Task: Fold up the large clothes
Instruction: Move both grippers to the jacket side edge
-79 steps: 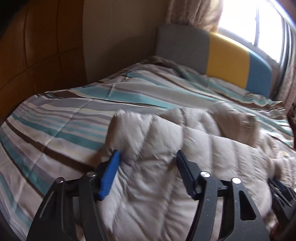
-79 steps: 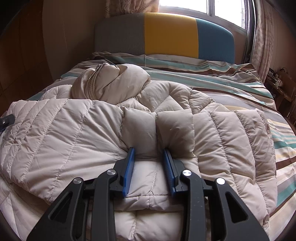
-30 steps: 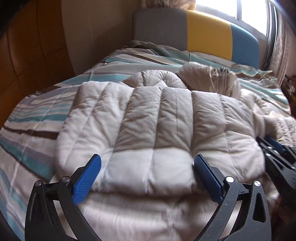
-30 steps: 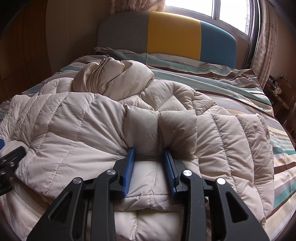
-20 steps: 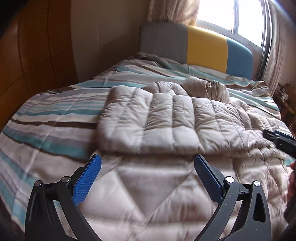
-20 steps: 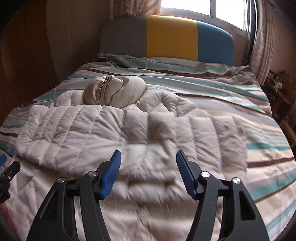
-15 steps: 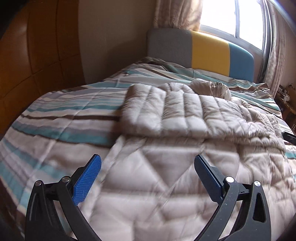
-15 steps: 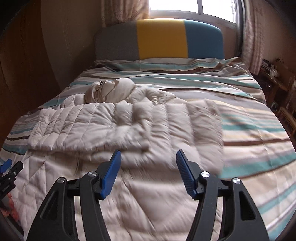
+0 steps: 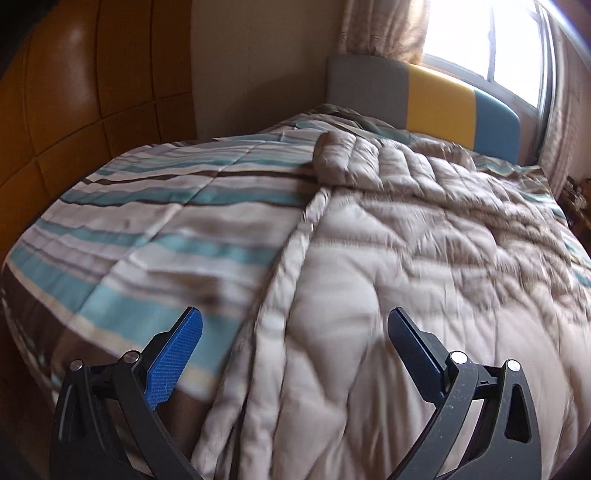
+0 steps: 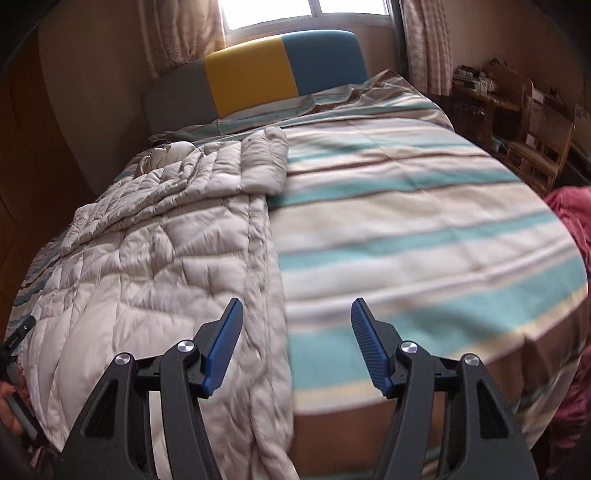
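Both grippers backed off to the bed's (image 10: 424,236) foot edge, right gripper (image 10: 295,343) just opened and empty, left gripper (image 9: 291,350) wide, puffer coat (image 9: 424,236) lying folded.

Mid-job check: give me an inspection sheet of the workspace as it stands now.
Surface: bed with a striped duvet, bare on its right half.
Job's things: beige quilted coat lies spread along the bed; its far part is folded back on itself.
Clutter: pink fabric at the bed's right edge.
Grippers: left gripper open, nothing between its pads; right gripper open, jaws just opened, empty.
Cables: nothing seen.
Surroundings: grey, yellow and blue headboard, window, curtains, wooden shelves at right.
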The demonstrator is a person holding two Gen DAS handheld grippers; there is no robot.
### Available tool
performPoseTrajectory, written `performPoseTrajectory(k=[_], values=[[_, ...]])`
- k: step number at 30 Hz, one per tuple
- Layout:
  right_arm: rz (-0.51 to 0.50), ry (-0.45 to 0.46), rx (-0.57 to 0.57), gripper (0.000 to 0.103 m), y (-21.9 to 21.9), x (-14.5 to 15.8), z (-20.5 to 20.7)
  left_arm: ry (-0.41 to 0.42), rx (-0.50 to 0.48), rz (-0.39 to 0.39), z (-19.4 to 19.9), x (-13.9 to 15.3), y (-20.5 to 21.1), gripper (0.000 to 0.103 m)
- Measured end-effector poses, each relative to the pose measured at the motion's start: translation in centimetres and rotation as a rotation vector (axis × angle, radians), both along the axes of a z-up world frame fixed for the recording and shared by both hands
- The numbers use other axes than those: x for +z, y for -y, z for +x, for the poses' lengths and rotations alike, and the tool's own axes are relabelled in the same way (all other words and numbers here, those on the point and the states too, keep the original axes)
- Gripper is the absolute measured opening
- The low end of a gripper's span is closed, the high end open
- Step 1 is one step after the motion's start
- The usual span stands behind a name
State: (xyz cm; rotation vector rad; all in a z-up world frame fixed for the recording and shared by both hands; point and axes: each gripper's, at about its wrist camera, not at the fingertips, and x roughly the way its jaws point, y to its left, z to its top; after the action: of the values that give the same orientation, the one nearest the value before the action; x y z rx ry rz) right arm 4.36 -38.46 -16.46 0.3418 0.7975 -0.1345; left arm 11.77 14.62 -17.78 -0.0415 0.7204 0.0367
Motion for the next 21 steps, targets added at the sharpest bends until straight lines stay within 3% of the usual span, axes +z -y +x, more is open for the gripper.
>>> performPoseTrajectory(k=[10,14,18,19,20,21], values=[[0.055,0.004,0.048,0.057,-1.0,-1.1,-4.8,0.025,-0.051,-0.033,-6.2,-1.3,-0.9,0.1],[0.06,-0.017,0.108,0.055,-2.2,-1.6,-5.5,0.017,-0.094,-0.089,-7.3,-1.4,-0.9,0.082],[0.077,-0.038,0.131,0.053,-2.9,-2.8,-5.5,-0.008,-0.114,-0.118,-7.4,-2.1,-0.5,0.073],[0.092,-0.037,0.136,0.05,-2.9,-3.1,-5.4,-0.009,-0.119,-0.128,-7.5,-2.1,-0.4,0.067],[0.11,-0.033,0.155,0.041,-3.0,-3.3,-5.4,-0.011,-0.135,-0.144,-7.5,-2.1,-0.3,0.054],[0.109,-0.03,0.169,0.033,-3.2,-3.3,-5.2,-0.013,-0.152,-0.148,-7.6,-2.0,0.1,0.048]])
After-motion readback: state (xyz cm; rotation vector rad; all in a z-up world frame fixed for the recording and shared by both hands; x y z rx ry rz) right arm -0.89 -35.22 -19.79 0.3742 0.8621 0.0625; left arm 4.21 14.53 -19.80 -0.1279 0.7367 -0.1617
